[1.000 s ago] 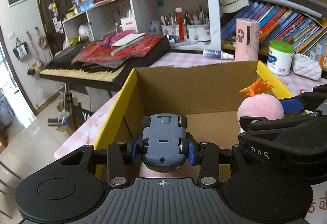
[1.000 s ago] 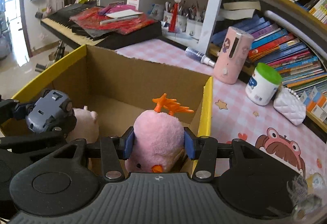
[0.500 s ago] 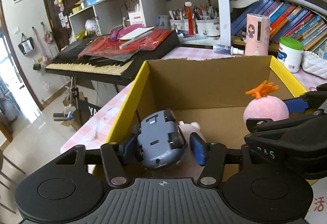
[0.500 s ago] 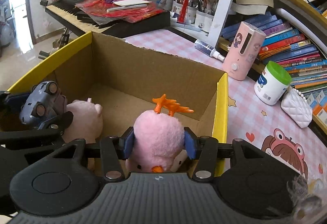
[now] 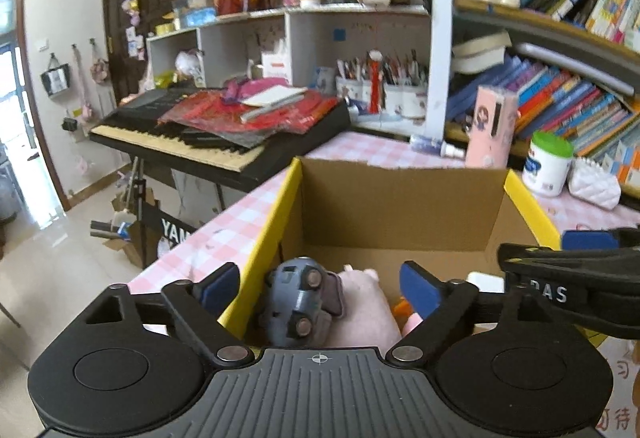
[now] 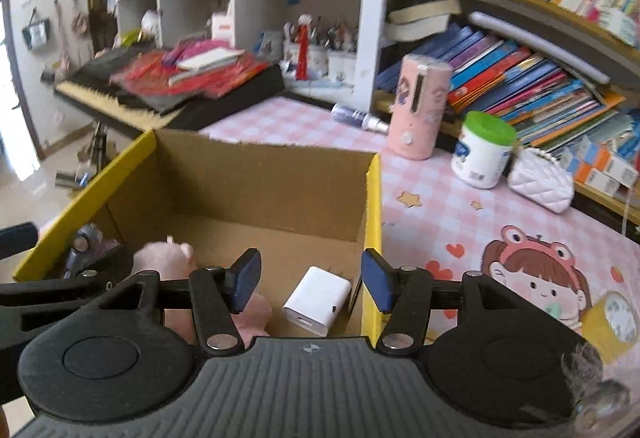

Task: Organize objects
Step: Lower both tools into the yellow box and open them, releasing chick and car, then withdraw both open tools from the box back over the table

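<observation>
An open cardboard box (image 5: 400, 198) with yellow flaps stands on the pink checked table; it also shows in the right wrist view (image 6: 260, 178). Inside lie a grey-blue toy car (image 5: 298, 304) on its side against a pink plush pig (image 5: 364, 308), a pink bird plush (image 6: 250, 314) mostly hidden by a finger, and a white charger (image 6: 318, 300). My left gripper (image 5: 320, 288) is open and empty above the car. My right gripper (image 6: 310, 280) is open and empty above the charger and the bird plush.
A pink cylinder (image 6: 418, 106), a green-lidded white jar (image 6: 484, 150) and a white quilted purse (image 6: 540, 184) stand on the table behind and right of the box. A keyboard piano (image 5: 216, 134) sits left. Bookshelves line the back.
Both grippers opened. The toy car dropped from the left gripper into the box beside the pig. The pink bird plush dropped from the right gripper into the box. Both grippers rose.
</observation>
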Demonstrator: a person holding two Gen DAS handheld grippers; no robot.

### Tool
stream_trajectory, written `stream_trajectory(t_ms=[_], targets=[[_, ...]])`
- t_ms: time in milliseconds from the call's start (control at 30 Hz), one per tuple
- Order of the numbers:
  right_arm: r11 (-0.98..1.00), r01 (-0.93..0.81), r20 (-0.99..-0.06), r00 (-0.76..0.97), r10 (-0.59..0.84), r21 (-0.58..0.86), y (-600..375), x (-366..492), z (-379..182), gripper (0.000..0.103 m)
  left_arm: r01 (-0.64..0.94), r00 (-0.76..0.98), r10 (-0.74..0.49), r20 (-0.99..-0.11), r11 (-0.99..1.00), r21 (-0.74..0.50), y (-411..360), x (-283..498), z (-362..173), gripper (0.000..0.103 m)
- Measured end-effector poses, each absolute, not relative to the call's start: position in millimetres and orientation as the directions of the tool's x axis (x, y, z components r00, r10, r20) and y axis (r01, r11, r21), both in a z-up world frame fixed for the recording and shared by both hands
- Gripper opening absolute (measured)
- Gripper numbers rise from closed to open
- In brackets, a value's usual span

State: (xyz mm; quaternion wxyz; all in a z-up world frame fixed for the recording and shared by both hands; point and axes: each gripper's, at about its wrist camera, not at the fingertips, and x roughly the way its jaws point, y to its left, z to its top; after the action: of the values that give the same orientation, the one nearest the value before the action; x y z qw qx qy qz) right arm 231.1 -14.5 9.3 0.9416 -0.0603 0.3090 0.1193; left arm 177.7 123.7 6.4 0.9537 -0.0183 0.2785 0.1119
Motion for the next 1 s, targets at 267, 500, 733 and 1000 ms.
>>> stream_trajectory(t_ms=[267,500,733,1000], targets=[[0.980,-0.186,-0.544,0.831,0.120,-0.067,-16,193,17,0.071,-0.220,0.845,0.198,-0.497,0.975,0.013,128,149,15,0.098],[0.982,-0.163,-0.532,0.842,0.090,-0.092,-12,158,16,0.076,-0.221,0.852,0.193,-0.487,0.975,0.000,135,117,15,0.098],[0.984,-0.125,-0.534,0.844,0.037,-0.129,-6,119,9,0.083,-0.273,0.822,0.248,-0.512,0.962,0.026,141,83,8,0.098],[0.982,-0.072,-0.583,0.812,-0.043,-0.174,1,75,-9,0.087,-0.262,0.790,0.270,-0.551,0.960,0.095,135,44,-2,0.098]])
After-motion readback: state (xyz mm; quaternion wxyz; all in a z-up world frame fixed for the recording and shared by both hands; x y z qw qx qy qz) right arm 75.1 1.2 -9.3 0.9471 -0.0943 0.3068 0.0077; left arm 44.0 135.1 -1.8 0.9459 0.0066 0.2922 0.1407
